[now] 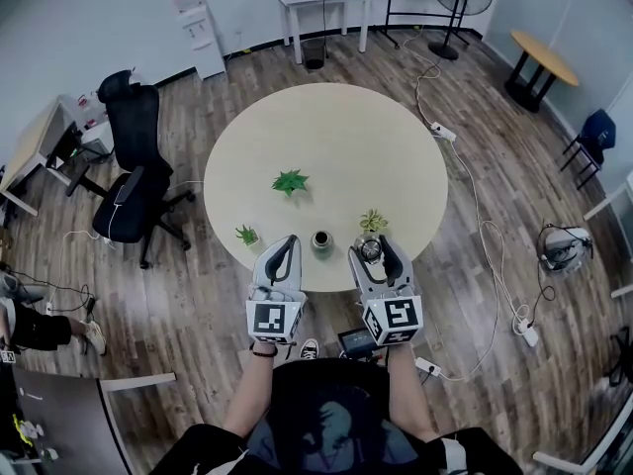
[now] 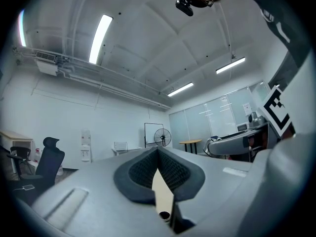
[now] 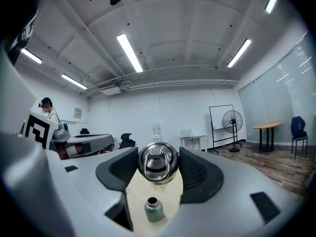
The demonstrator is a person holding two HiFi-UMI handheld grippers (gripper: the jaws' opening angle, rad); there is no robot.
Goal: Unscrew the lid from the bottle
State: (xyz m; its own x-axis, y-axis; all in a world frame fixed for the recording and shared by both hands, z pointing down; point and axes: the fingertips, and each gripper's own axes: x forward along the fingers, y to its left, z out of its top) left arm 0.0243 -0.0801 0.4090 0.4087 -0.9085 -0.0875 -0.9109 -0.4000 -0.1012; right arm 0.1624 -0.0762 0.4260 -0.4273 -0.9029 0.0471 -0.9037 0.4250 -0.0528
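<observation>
In the head view a small green-grey bottle [image 1: 321,239] stands upright with its mouth open, near the front edge of the round beige table [image 1: 336,137]. My right gripper [image 1: 375,246] is to its right, shut on the shiny metal lid [image 1: 370,249]. The right gripper view shows that lid [image 3: 158,163] pinched between the dark pads [image 3: 195,172], with the bottle [image 3: 153,209] on the table below it. My left gripper [image 1: 287,245] hovers just left of the bottle, jaws shut with nothing held. In the left gripper view the gripper's [image 2: 158,154] pads meet, and the bottle's mouth [image 2: 164,215] peeks through the slit.
Three small potted plants [image 1: 290,181] [image 1: 247,234] [image 1: 373,220] stand on the table, two of them close to the bottle. A black office chair [image 1: 134,186] sits left of the table. Cables and a power strip [image 1: 442,132] lie on the wooden floor at the right.
</observation>
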